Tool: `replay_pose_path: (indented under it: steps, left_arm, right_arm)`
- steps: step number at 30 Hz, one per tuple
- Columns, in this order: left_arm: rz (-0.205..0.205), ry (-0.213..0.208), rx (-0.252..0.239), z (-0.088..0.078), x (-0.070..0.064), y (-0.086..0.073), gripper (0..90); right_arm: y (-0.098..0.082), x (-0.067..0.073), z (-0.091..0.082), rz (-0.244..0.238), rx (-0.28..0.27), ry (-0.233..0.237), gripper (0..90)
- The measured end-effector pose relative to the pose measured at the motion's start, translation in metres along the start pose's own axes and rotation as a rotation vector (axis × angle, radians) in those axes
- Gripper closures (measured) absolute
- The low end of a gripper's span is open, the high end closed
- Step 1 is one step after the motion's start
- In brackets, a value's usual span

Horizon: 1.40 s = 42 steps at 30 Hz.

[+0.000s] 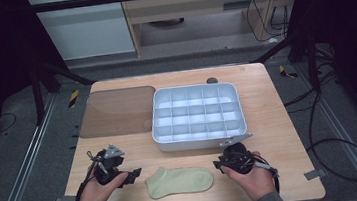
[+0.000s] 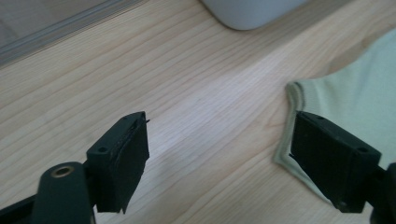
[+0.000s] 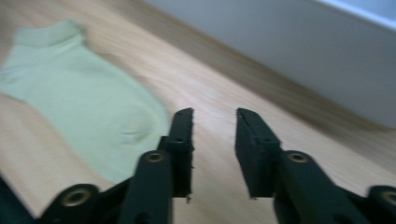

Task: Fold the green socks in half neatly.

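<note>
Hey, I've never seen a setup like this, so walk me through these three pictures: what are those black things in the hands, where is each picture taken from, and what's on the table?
There is no robot here. A person holds a hand-held clamp tool in each hand: the left gripper and the right gripper. Each has two black jaws and a trailing cable.

The wide picture comes from a fixed camera above the person, looking down on the wooden table. The other two come from small cameras riding on the grippers, looking along their own jaws.

On the table lie a pale green sock between the grippers, a white tray divided into many compartments, and a brownish translucent lid beside it.

Nothing is held. The jaws of both grippers stand apart, the left wider, with one left jaw over the sock's cuff edge.
</note>
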<state>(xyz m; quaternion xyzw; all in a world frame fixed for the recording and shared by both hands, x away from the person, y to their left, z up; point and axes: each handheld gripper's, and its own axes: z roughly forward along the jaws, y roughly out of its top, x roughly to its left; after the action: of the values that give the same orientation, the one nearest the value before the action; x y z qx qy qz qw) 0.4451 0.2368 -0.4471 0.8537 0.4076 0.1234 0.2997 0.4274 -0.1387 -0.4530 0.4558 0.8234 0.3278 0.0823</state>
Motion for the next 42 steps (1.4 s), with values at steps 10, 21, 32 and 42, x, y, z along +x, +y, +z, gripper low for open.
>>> replay_pose_path:
  steps: [10,21,32,42]
  left_arm:
    - [0.082,-0.077,0.091,0.011,-0.026,0.007,39.3]
    - [0.105,-0.120,0.197,0.024,-0.034,-0.003,53.6]
    - [0.089,-0.124,0.207,0.030,-0.035,-0.004,58.4]
    - [0.105,-0.124,0.213,0.031,-0.038,-0.003,72.0]
  right_arm:
    - [0.001,0.019,0.004,-0.016,-0.001,0.036,76.6]
    - [-0.001,0.027,0.011,-0.037,0.016,0.053,72.5]
    - [0.000,0.029,0.010,-0.035,0.020,0.052,66.6]
    - [-0.003,0.037,0.017,-0.036,0.030,0.035,62.1]
